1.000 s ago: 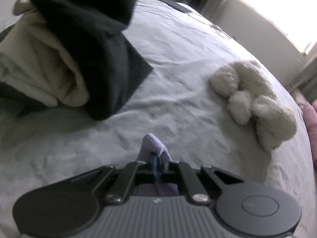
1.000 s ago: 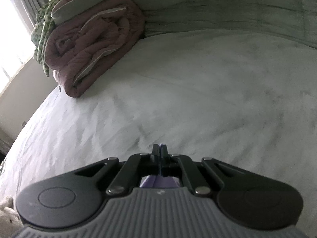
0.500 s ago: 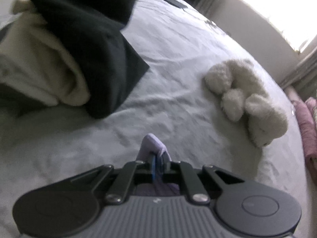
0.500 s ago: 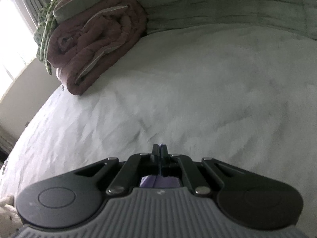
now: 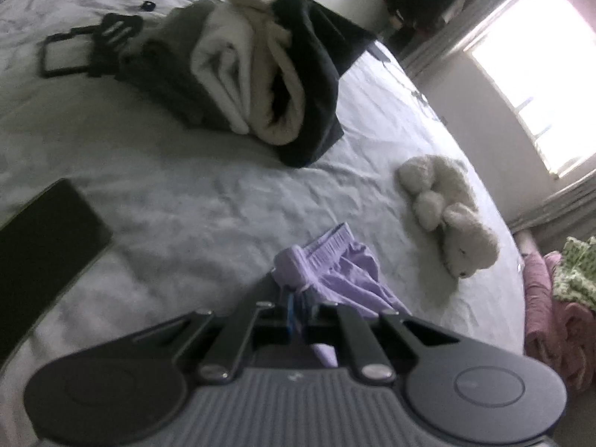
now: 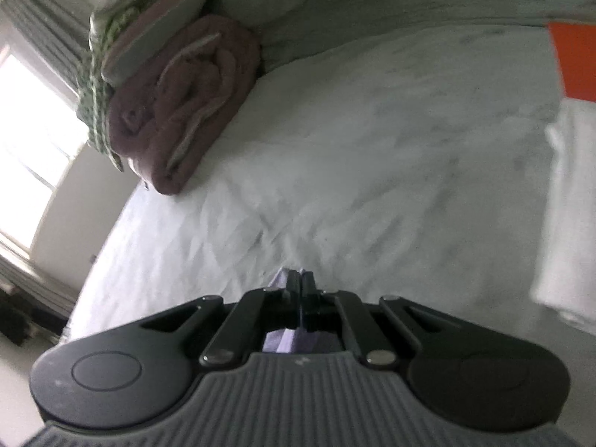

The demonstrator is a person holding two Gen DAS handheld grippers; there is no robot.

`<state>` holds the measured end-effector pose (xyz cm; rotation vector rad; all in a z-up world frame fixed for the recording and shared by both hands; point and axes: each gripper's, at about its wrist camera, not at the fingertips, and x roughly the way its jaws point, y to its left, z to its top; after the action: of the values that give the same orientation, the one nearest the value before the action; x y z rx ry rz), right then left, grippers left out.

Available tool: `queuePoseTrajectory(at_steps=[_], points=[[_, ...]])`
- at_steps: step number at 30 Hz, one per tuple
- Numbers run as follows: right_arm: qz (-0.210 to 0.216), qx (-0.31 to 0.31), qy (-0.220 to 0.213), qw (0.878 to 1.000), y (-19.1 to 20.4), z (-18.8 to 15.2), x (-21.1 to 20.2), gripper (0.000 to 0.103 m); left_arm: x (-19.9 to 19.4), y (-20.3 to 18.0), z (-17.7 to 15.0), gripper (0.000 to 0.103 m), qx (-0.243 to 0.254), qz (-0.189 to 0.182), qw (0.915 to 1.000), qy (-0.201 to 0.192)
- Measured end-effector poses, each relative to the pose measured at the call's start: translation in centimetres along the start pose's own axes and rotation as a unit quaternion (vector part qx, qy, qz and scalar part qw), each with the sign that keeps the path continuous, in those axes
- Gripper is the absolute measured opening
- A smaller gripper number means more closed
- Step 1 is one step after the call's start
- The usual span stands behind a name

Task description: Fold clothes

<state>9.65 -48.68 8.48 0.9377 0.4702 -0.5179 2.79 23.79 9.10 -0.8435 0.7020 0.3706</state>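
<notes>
Two sets of fingers are clamped on one lilac garment: my left gripper is closed tight on a bunched corner near its ribbed waistband, and my right gripper is pinched shut on another edge, only a sliver of lilac showing past the tips. The cloth is thin, creased and slack, spreading to the right of my left fingers just above the bed.

Ahead of my left lies open white sheet, then a heap of cream and black clothes; a white plush toy lies to the right near the bed's edge, and a dark flat slab sits at the left. Ahead of my right the sheet runs bare to a rolled pink blanket; folded white cloth lies at the right.

Both grippers point downward at a slant.
</notes>
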Motion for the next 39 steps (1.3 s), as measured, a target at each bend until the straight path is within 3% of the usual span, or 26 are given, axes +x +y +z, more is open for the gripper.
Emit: queuePoseTrajectory(at_steps=[6,11,19,24,31,39], points=[[0.005,0.007,-0.006,1.000,-2.8,-1.1,-6.7,0.001,-1.9,1.2,-0.3,0.003,0.003,-0.010,0.9999,0.008],[-0.022,-0.002,0.014,1.000,-4.9,-1.9,-7.1,0.001,-0.7,1.8,-0.1,0.003,0.011,0.005,0.9997,0.021],[-0.011,0.016,0.014,1.000,-7.1,-1.5,-9.9,0.001,-0.8,3.6,0.2,0.002,0.000,0.016,0.9995,0.028],[0.002,0.032,0.012,0.999,-7.6,-1.1,-10.8,0.001,-0.8,3.4,0.8,0.002,-0.012,0.002,0.9992,0.039],[0.037,0.022,-0.003,0.999,-4.9,0.1,-11.0,0.001,0.3,2.6,2.9,0.002,-0.068,-0.008,0.9956,0.063],[0.023,-0.006,0.004,1.000,-0.3,1.9,-5.5,0.001,4.0,-2.0,5.1,0.002,-0.086,0.003,0.9937,0.072]])
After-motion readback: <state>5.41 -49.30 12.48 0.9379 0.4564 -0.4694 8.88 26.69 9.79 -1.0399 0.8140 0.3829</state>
